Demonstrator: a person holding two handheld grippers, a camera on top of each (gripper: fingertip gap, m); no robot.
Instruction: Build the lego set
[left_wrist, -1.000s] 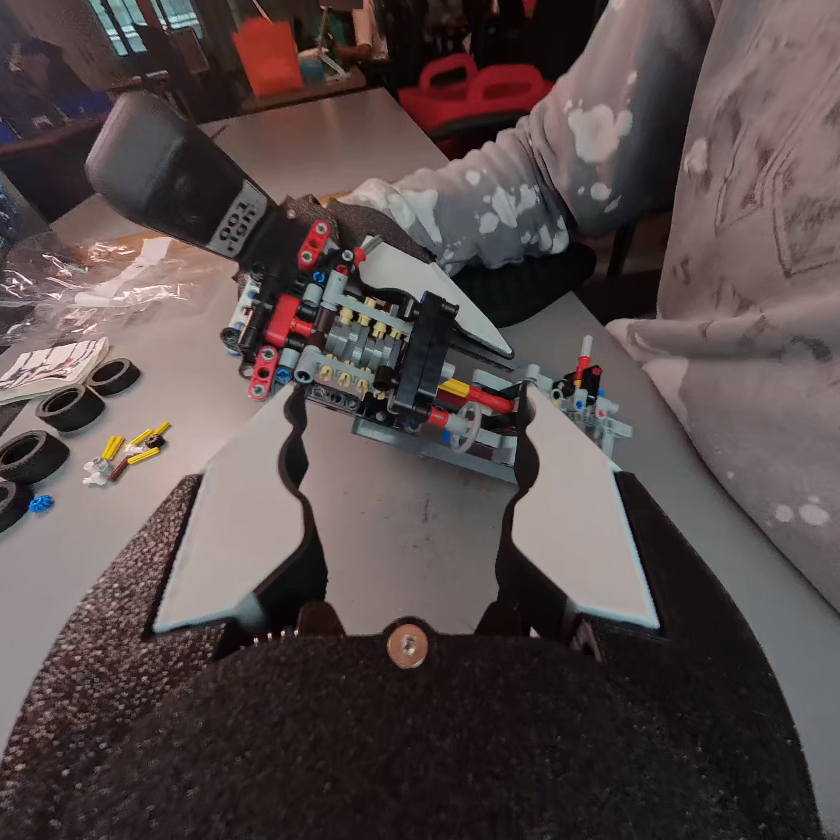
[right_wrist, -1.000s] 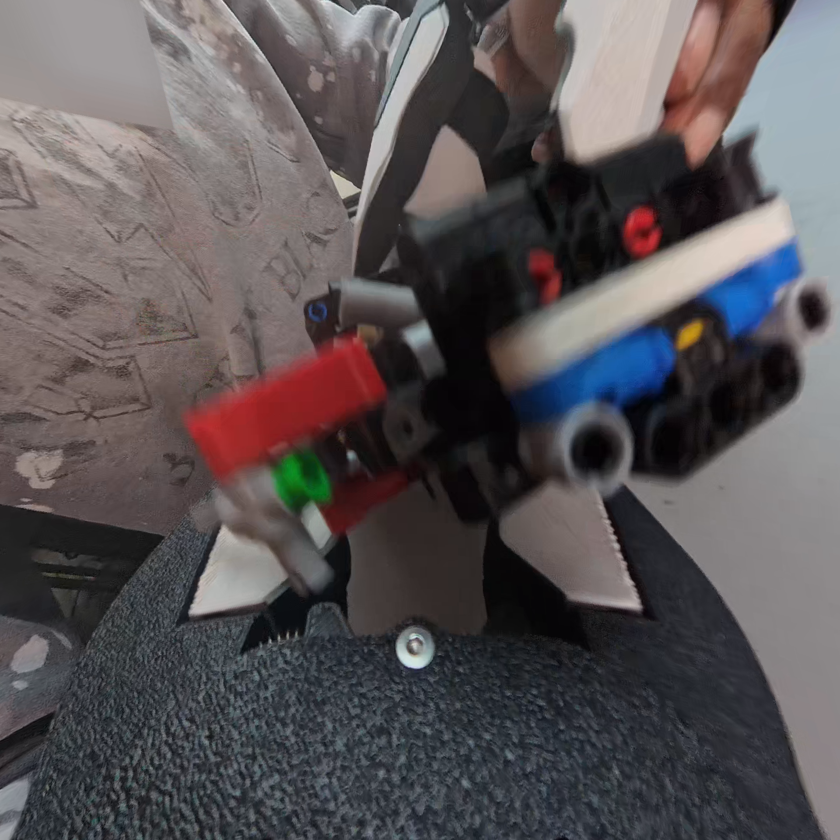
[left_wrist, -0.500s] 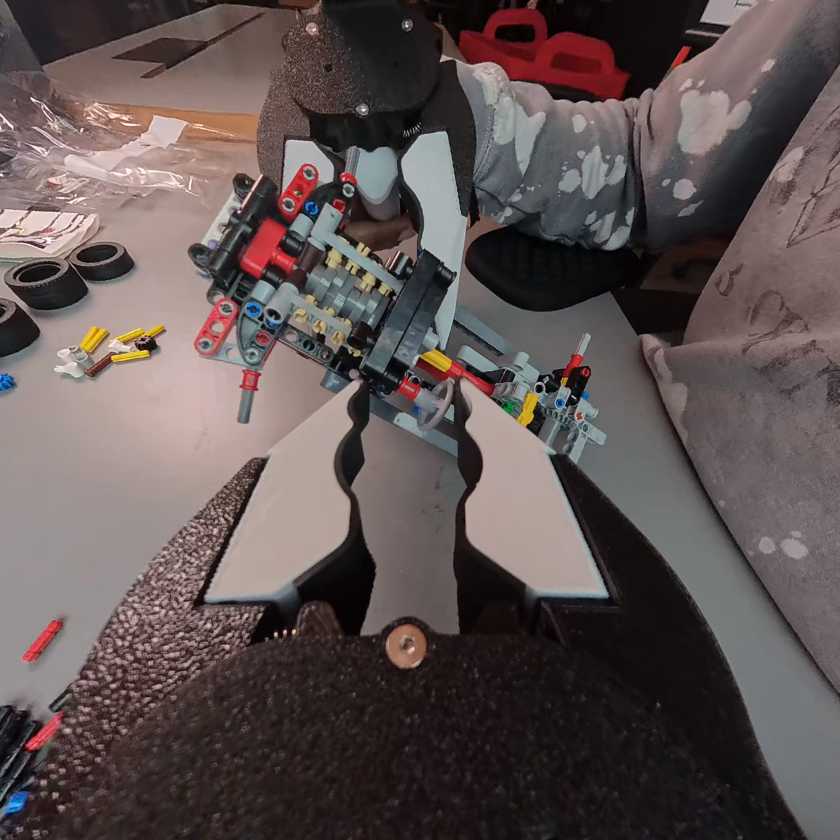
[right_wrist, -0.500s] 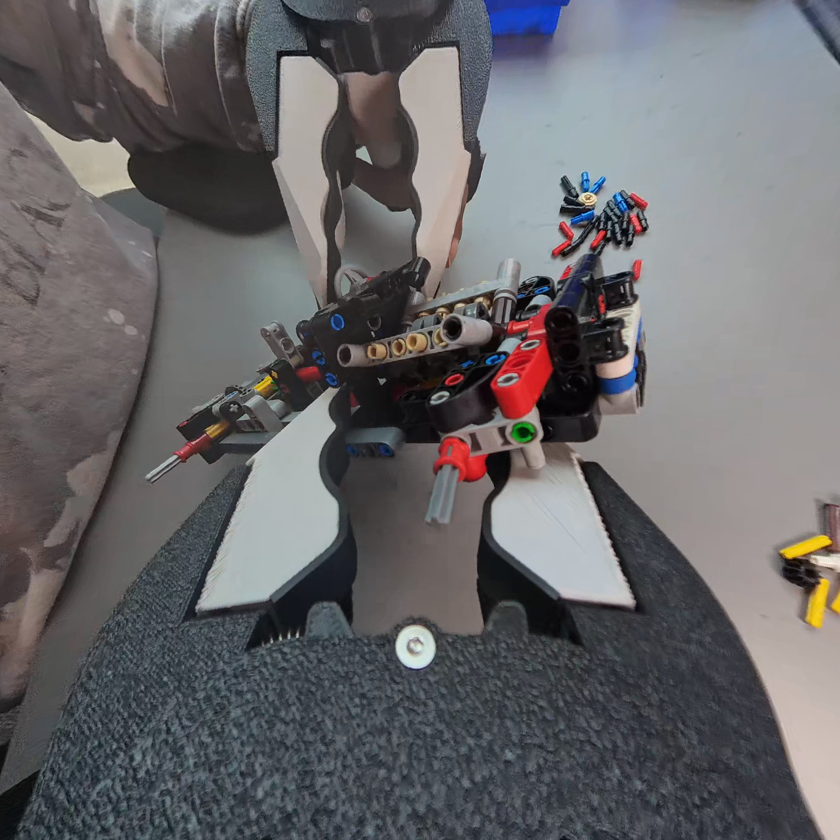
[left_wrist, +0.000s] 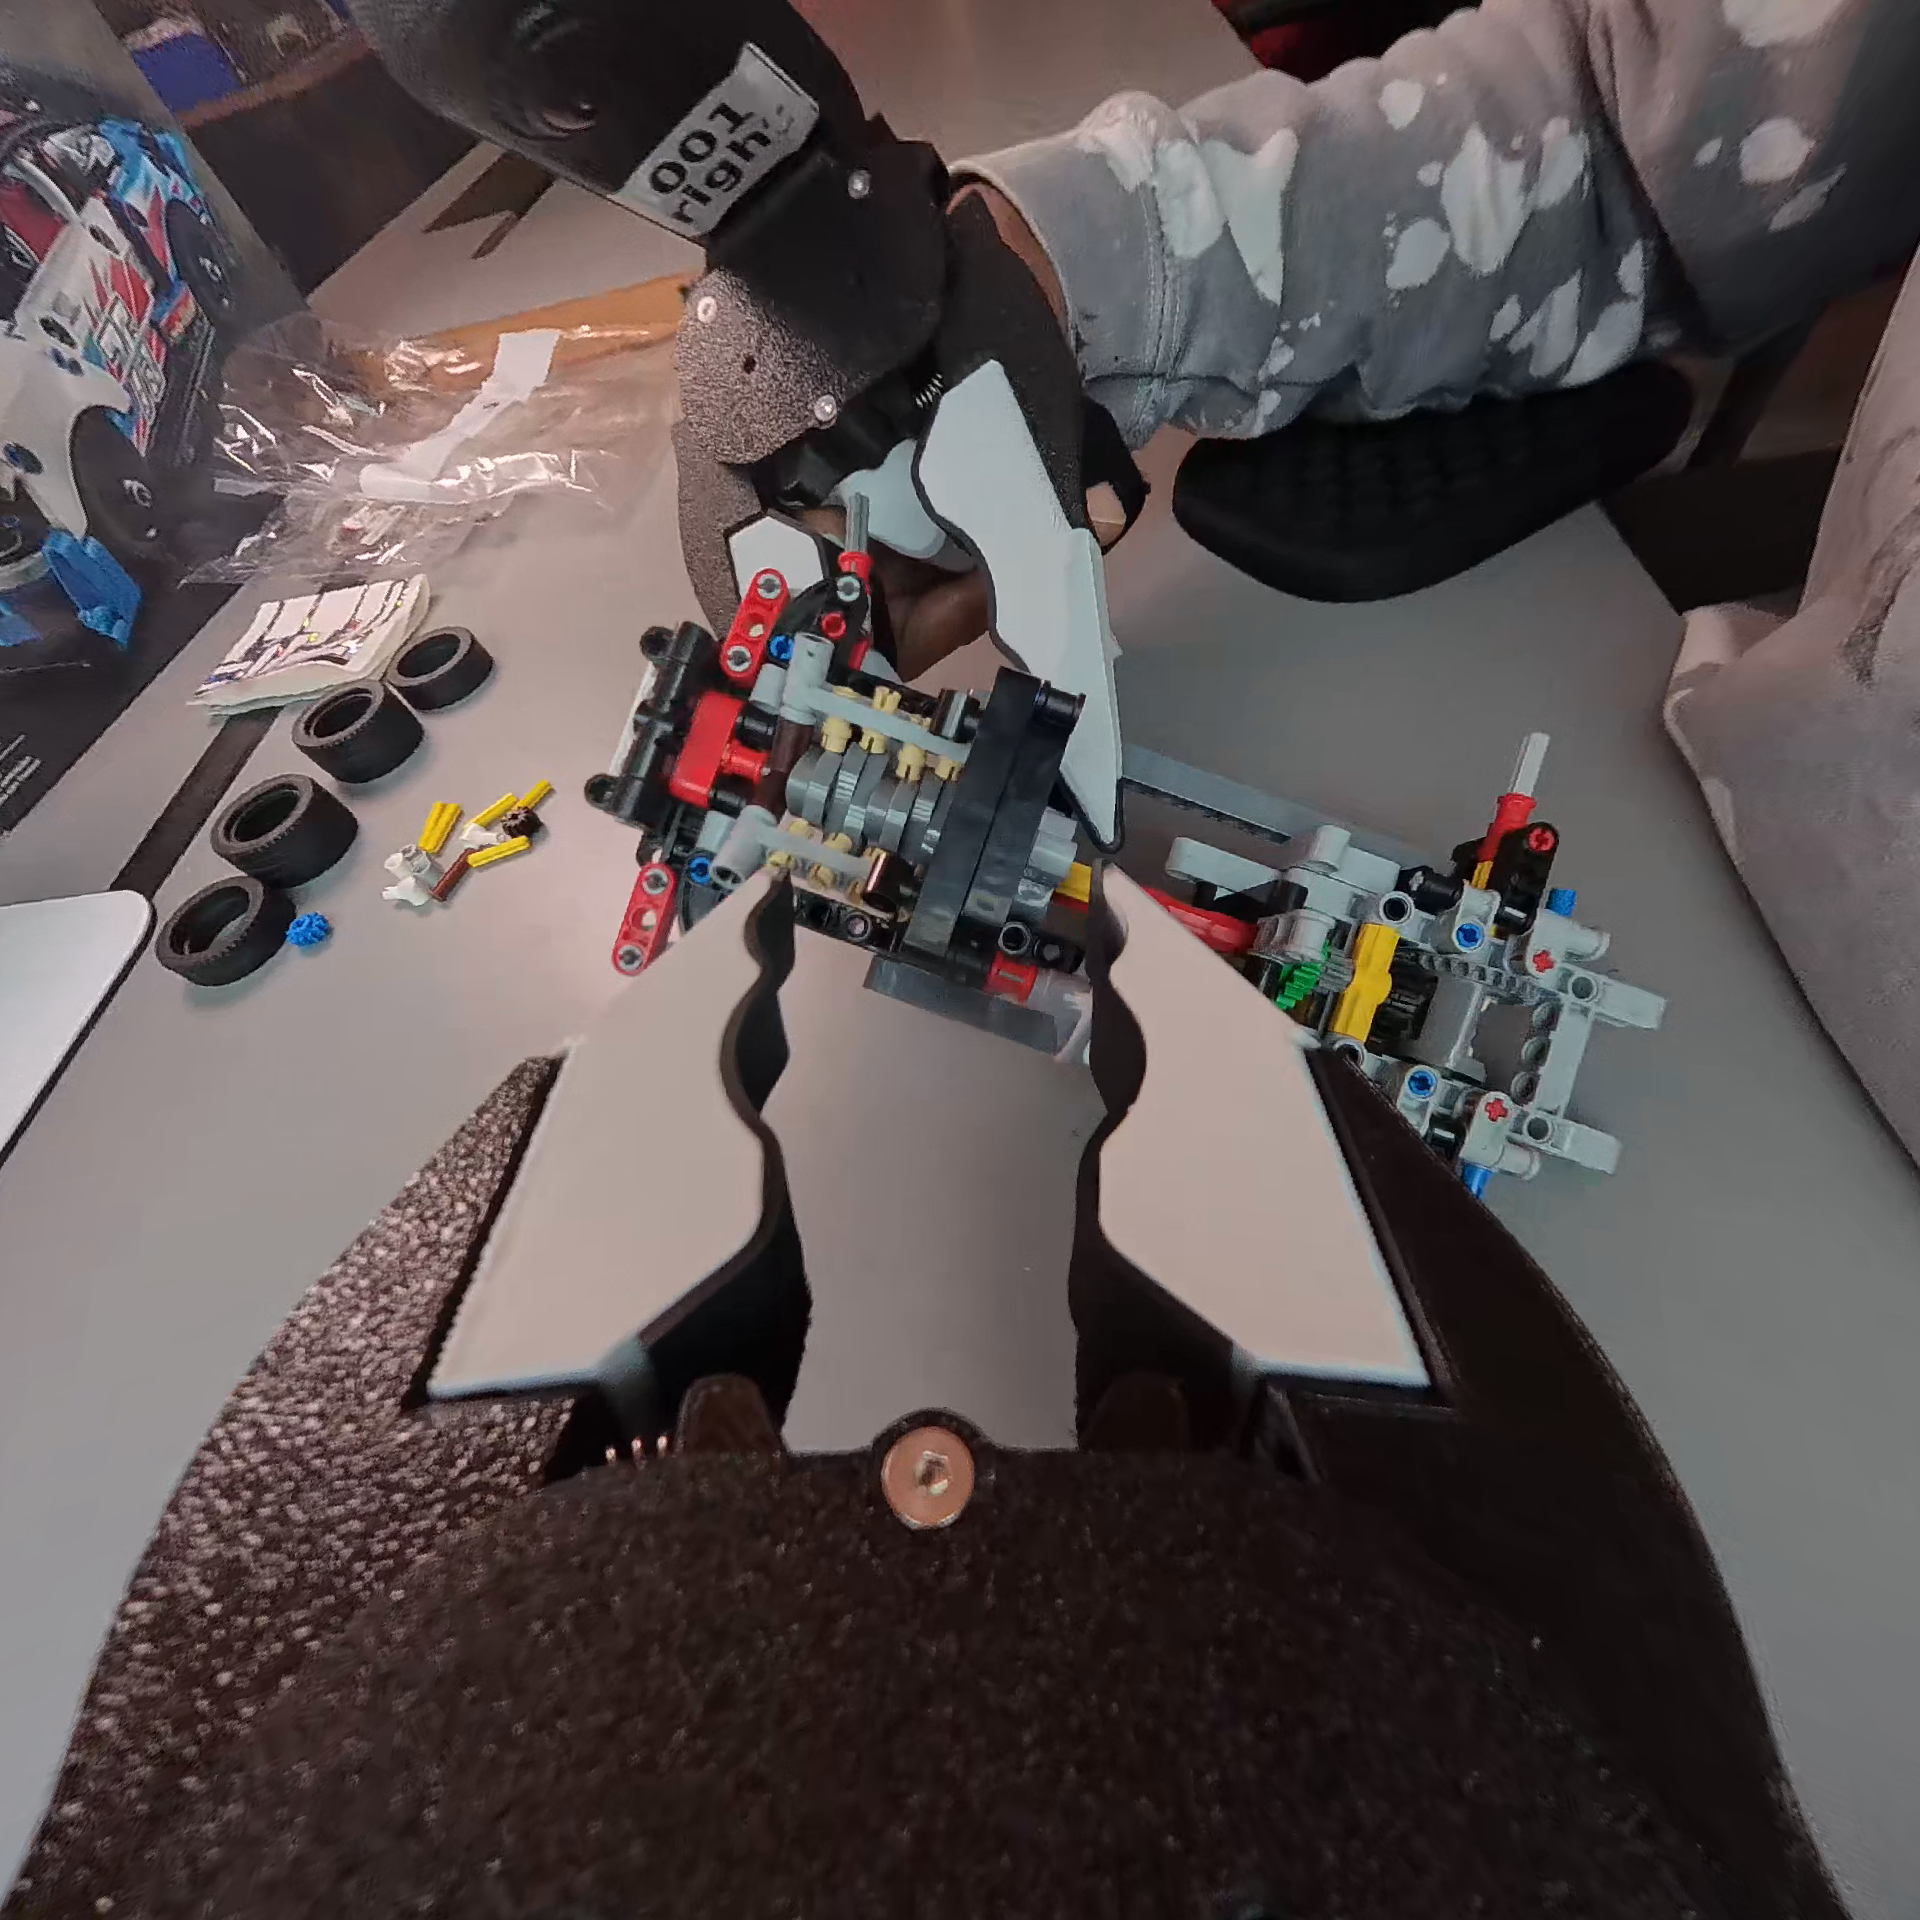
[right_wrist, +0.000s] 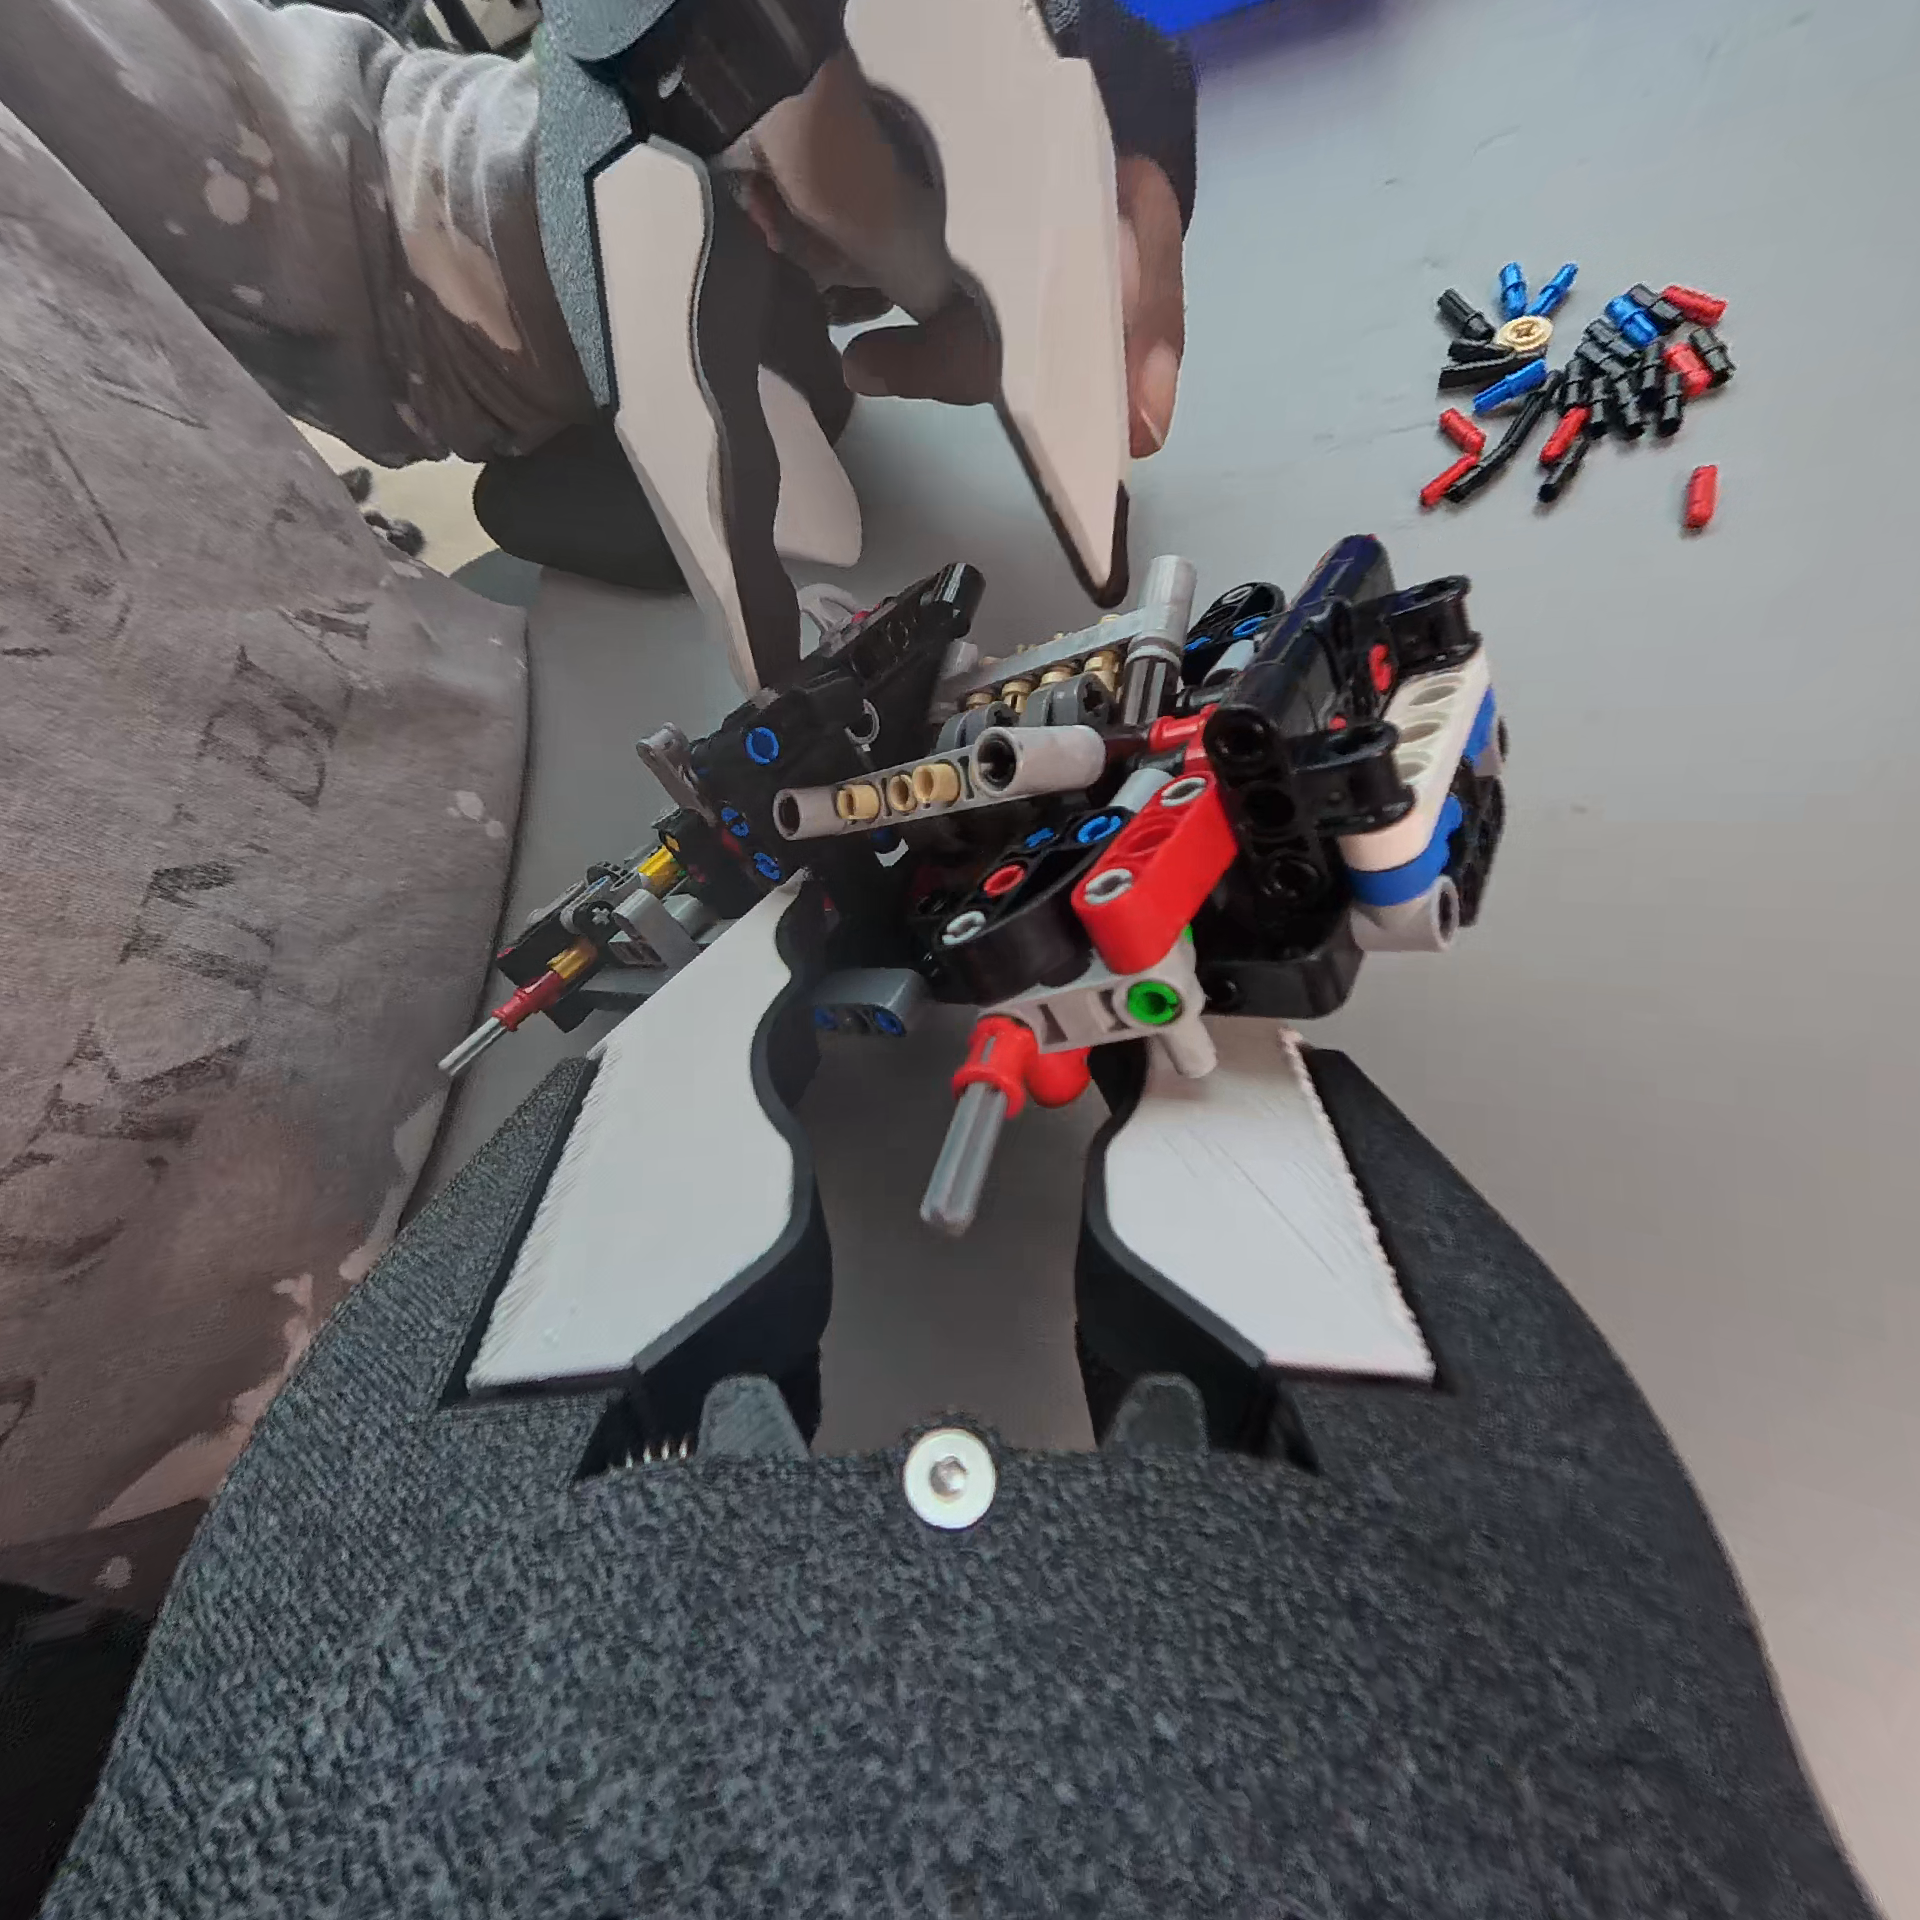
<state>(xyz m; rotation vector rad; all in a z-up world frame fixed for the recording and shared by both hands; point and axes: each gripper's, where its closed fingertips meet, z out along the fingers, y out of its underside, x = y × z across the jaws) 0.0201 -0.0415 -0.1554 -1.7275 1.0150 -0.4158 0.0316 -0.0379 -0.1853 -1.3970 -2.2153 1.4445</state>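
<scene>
Spreading across both views, the grey counter (left_wrist: 260, 1091) carries everything. A person's mottled grey sleeve (left_wrist: 1403, 208) reaches in from the far side in the left wrist view.

Lego car frame (left_wrist: 914, 821) lies mid-counter, engine end tilted up, lighter grey axle end (left_wrist: 1455, 997) flat on the counter nearer the person's body.

Left hand-held gripper (left_wrist: 930, 914): fingers set wide, tips at either side of the frame's lower edge. Whether they touch it, cannot tell. In the right wrist view the same gripper comes down from above, its tips on or just over the black upper part of the frame.

Right hand-held gripper (right_wrist: 1029, 997): fingers apart, the red-and-black end of the frame (right_wrist: 1143, 862) sitting between and over the tips; actual clamping not clear. A grey pin with a red collar (right_wrist: 977, 1122) pokes down into the gap between its fingers.

Around the frame, left wrist view: the set's box (left_wrist: 94, 312) at far left, crumpled clear bags (left_wrist: 416, 436) beside it, a sticker sheet (left_wrist: 322, 634), four black tyres (left_wrist: 281, 831) in a loose row, then a small scatter of yellow and white pins (left_wrist: 468, 842) and one blue bit (left_wrist: 309, 928).

Right wrist view: pile of black, red and blue pins (right_wrist: 1579, 384), well apart from the frame.
</scene>
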